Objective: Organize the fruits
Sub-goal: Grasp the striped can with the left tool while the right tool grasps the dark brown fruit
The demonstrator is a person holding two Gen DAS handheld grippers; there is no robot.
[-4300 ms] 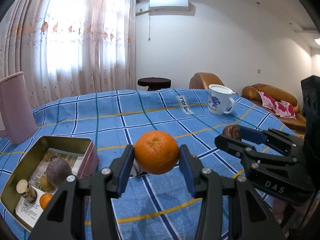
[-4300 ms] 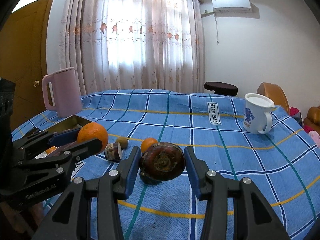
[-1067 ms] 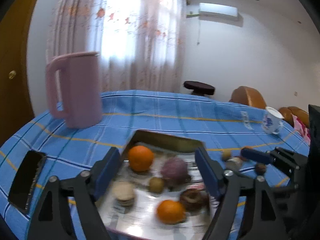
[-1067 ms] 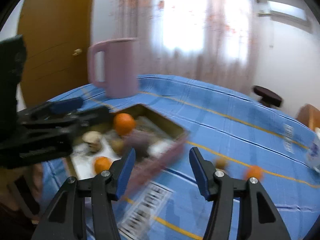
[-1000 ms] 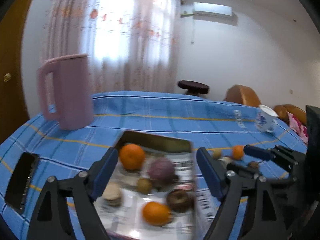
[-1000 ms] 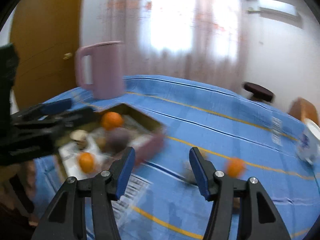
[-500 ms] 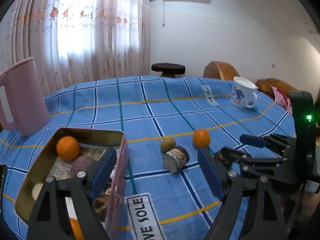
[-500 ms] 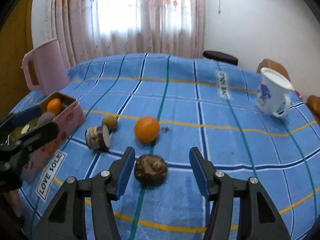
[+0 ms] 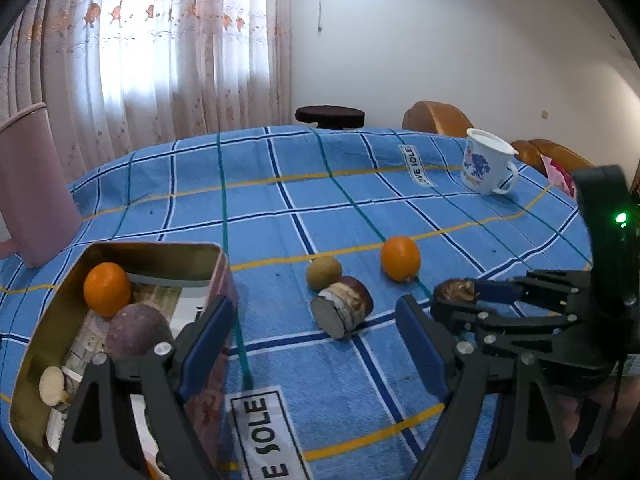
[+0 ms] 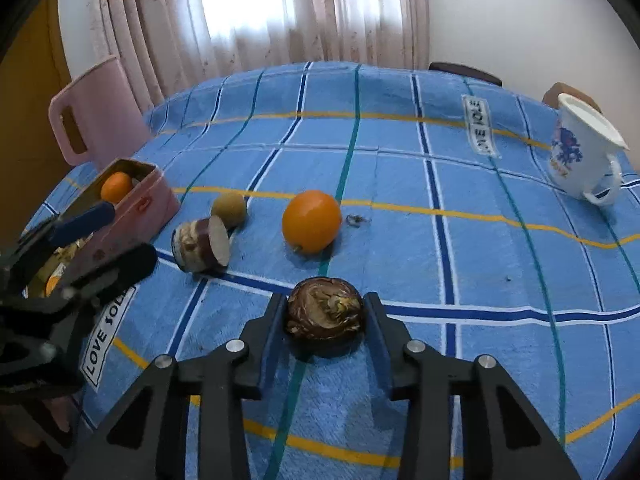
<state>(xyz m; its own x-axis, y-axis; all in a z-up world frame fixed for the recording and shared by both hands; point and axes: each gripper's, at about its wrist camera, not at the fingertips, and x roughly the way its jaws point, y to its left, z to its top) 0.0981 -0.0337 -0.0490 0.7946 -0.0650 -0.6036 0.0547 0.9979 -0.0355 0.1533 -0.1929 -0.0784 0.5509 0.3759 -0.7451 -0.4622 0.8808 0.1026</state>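
My right gripper [image 10: 325,322] is shut on a dark brown mottled fruit [image 10: 325,312] low over the blue checked tablecloth; the fruit also shows in the left wrist view [image 9: 454,290]. My left gripper [image 9: 314,338] is open and empty, its left finger beside the pink tin box [image 9: 218,264]. The box holds an orange [image 9: 106,289], a purple fruit [image 9: 134,330] and other pieces. On the cloth lie an orange [image 10: 311,220], a small brownish-green round fruit [image 10: 229,209] and a cut brown fruit [image 10: 201,244].
A pink jug [image 10: 96,120] stands at the far left behind the box. A white mug with a blue print [image 10: 580,156] stands at the far right. Sofa chairs and a dark stool [image 9: 330,114] are beyond the table.
Both grippers swung right from the box to the loose fruits. My right gripper moved down and closed on the dark brown fruit. My left gripper stayed open.
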